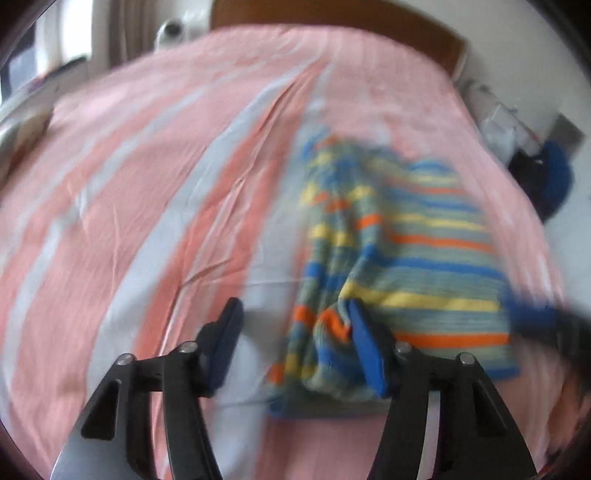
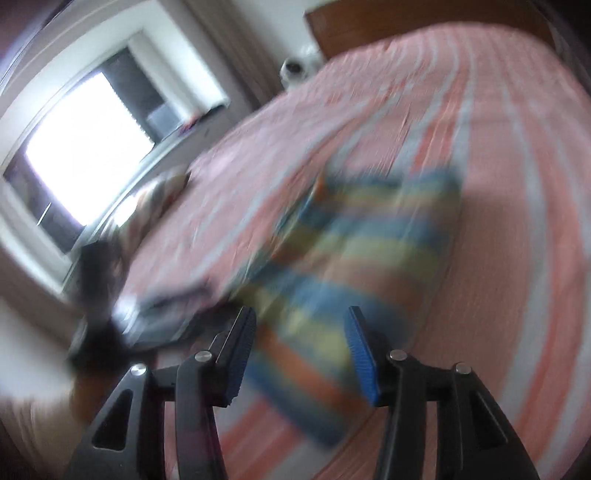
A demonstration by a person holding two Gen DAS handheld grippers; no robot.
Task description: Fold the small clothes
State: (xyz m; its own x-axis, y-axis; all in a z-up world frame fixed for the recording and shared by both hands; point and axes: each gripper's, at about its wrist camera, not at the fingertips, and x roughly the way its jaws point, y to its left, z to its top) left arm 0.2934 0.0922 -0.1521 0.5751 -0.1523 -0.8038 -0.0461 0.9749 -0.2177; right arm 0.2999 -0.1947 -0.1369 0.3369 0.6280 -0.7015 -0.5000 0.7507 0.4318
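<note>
Striped knit garment (image 1: 406, 251) lies partly folded on the bed (image 1: 147, 184), one side doubled over; further folds remain. Left tongs (image 1: 295, 336) and right tongs (image 2: 301, 350) both spread, empty.

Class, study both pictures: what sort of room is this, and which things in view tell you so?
Most likely a bedroom: a wide bed under a pink-and-white striped sheet, a wooden headboard against the wall, and a curtained window beside it.

A wide bed (image 1: 147, 155) under a pink-and-grey striped sheet fills the room, its brown wooden headboard (image 1: 332, 14) against a pale wall. Bright daylight pours through the window (image 2: 85, 147) beside it.
</note>
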